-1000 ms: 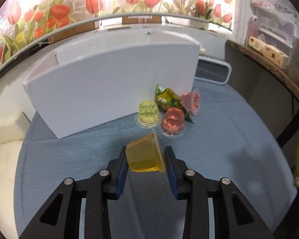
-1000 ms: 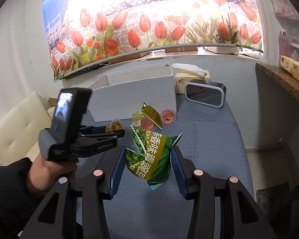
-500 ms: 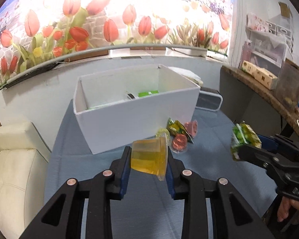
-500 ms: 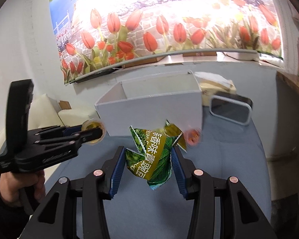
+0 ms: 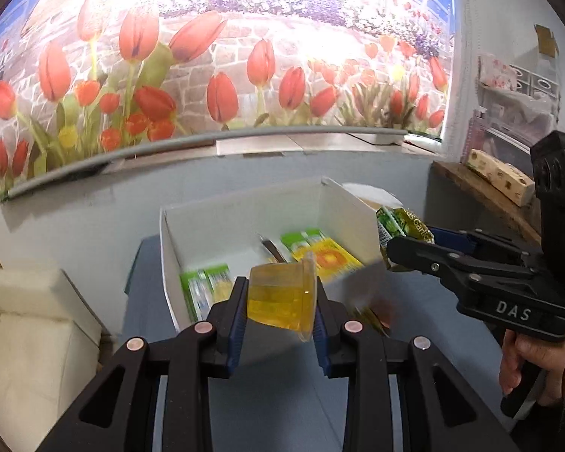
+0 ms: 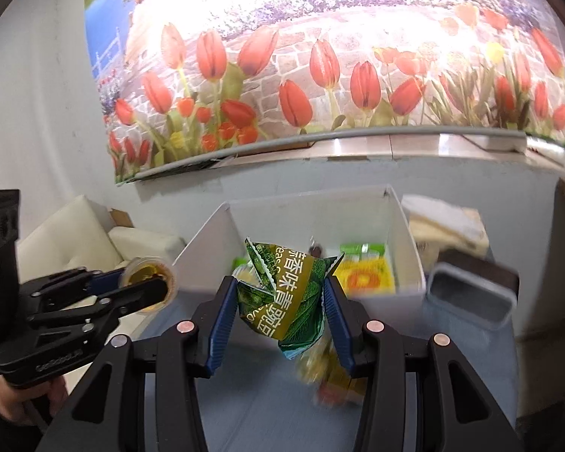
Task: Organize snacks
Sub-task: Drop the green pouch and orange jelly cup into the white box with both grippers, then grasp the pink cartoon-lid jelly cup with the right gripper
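My left gripper (image 5: 280, 301) is shut on a yellow jelly cup (image 5: 282, 297) and holds it in the air before the white box (image 5: 335, 218). It also shows in the right wrist view (image 6: 147, 286) at the left. My right gripper (image 6: 280, 301) is shut on a green snack packet (image 6: 286, 293), held above the near wall of the white box (image 6: 403, 226). The packet shows in the left wrist view (image 5: 399, 226) at the box's right end. Green and yellow packets (image 5: 320, 252) lie inside the box.
Blurred snacks (image 6: 327, 373) lie on the blue table (image 6: 252, 406) below my right gripper. A grey clock-like device (image 6: 471, 293) and a tissue box (image 6: 444, 222) stand right of the white box. A cream sofa (image 5: 30, 335) is at the left.
Both grippers have risen and moved toward the white box with their loads. I now look down into the box. The loose snacks on the table have dropped below the grippers.
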Demonstrator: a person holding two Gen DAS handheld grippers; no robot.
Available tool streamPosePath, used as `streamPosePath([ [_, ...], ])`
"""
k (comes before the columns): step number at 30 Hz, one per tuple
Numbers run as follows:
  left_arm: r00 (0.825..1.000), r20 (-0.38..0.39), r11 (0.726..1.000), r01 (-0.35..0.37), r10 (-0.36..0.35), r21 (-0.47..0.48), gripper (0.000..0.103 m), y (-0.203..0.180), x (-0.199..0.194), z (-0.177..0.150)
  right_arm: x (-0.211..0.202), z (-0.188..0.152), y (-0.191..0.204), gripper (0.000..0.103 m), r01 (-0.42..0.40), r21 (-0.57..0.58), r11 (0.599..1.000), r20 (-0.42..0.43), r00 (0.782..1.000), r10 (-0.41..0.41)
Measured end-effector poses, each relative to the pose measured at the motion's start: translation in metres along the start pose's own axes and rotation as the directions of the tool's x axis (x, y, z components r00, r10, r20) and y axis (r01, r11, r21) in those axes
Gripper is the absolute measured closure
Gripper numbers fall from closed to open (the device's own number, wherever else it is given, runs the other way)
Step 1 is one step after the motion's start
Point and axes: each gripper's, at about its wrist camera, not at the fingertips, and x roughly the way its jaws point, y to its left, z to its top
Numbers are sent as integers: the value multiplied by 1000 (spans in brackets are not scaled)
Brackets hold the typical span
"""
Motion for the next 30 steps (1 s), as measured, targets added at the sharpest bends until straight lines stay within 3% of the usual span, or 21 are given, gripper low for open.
streamPosePath([
  [6, 999, -42, 1000, -8, 7, -16, 69, 24, 45, 25, 45, 28, -21, 53, 21, 30, 999, -39, 999, -20],
  [12, 995, -94, 1000, -25, 24, -9, 68, 32, 77, 26, 71, 37, -31, 51, 52, 14, 999, -56, 997, -52],
  [13, 995, -95, 999, -36, 35, -4, 63, 32, 81, 25, 75, 37, -32, 50, 60, 15, 998, -62, 996, -59],
  [15, 994, -99, 999, -51, 51, -2, 37, 33, 87, 23, 79, 37, -36, 29, 78, 34, 996, -65, 995, -76],
  [16, 993, -105, 999, -46, 45, -10, 8, 35, 90, 22, 79, 36, -40, 8, 70, 53, 996, -57, 996, -67],
  [17, 994, -101, 999, -41, 40, -10, 0, 36, 91, 20, 79, 35, -42, 2, 66, 62, 996, -50, 997, -63],
  [30, 990, -127, 998, -63, 61, -14, 0, 41, 89, 7, 67, 17, -48, 0, 72, 61, 995, -72, 995, -68],
])
